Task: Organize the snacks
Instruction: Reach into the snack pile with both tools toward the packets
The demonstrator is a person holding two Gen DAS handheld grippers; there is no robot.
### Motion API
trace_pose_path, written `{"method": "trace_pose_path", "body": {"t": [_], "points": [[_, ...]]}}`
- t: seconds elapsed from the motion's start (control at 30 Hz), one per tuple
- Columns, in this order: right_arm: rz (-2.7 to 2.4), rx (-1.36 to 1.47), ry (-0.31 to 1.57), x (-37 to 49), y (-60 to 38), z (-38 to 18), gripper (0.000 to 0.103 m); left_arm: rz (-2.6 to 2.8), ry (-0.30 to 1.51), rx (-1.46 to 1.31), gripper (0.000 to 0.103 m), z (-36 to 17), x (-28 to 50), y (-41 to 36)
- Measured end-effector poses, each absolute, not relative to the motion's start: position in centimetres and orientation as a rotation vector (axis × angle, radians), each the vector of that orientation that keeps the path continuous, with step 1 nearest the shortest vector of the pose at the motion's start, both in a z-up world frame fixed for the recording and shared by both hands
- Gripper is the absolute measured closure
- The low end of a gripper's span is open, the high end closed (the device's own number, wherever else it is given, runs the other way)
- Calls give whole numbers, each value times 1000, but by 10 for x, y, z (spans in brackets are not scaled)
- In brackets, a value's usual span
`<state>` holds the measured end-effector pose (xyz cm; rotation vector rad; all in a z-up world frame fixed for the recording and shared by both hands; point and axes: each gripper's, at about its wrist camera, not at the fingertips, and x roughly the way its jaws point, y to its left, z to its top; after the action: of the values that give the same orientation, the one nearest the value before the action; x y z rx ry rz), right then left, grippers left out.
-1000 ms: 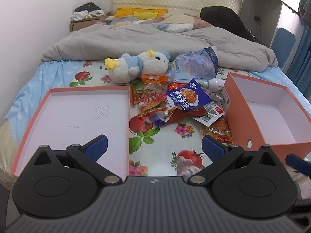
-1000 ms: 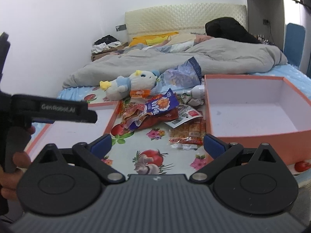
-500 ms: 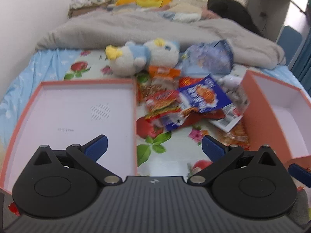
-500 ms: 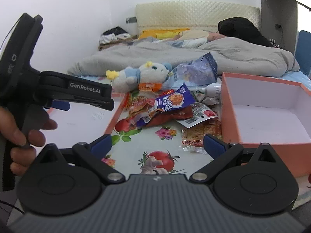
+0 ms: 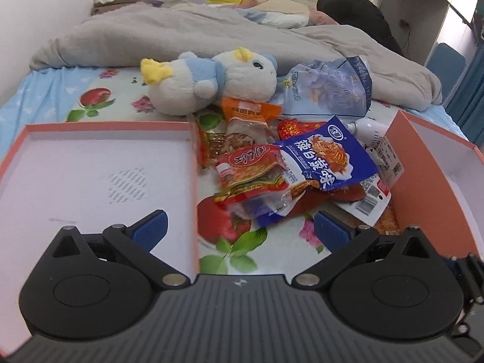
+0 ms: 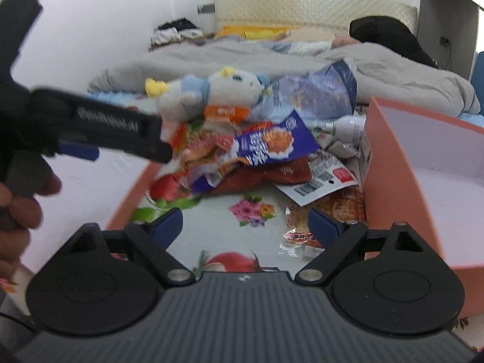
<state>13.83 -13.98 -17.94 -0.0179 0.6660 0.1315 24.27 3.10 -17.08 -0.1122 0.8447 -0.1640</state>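
A heap of snack packets lies on the flowered sheet between two orange boxes: a blue packet (image 5: 320,157) (image 6: 269,145) on top, a red one (image 5: 251,163) beside it, an orange one (image 5: 248,112) behind. A flat orange-brown packet (image 6: 341,205) lies against the deep box (image 6: 390,157) (image 5: 423,163). My left gripper (image 5: 240,228) is open above the edge of the shallow lid (image 5: 90,127), just short of the heap. My right gripper (image 6: 245,226) hovers over bare sheet in front of the heap, its jaws closing with nothing between them.
A white and blue plush toy (image 5: 211,81) and a big pale-blue bag (image 5: 329,87) lie behind the heap. A white bottle (image 6: 348,127) rests by the deep box. A grey blanket (image 5: 211,30) covers the far bed. A hand (image 6: 18,205) holds the left tool.
Both grippers have come forward and down towards the heap, which now looks larger. The right jaws stand slightly narrower than before. The left jaws are as wide as they were.
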Motion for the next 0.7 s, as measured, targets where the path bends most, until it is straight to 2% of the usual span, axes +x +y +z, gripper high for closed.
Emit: {"method": "trace_pose_path", "body": {"t": [0.3, 0.37, 0.43, 0.57, 0.63, 0.7], "points": [[60, -62, 693, 175, -148, -199, 14, -254, 857, -102, 0, -191, 295, 16], [51, -47, 676, 183, -150, -198, 19, -270, 855, -95, 0, -194, 304, 15], [42, -8, 650, 191, -155, -197, 29, -278, 855, -90, 2, -196, 314, 14], [37, 76, 586, 206, -162, -193, 37, -307, 871, -103, 12, -203, 333, 14], [29, 113, 586, 218, -165, -193, 42, -318, 882, -113, 13, -207, 342, 14], [19, 156, 588, 229, -169, -194, 43, -339, 895, -113, 14, -214, 350, 12]]}}
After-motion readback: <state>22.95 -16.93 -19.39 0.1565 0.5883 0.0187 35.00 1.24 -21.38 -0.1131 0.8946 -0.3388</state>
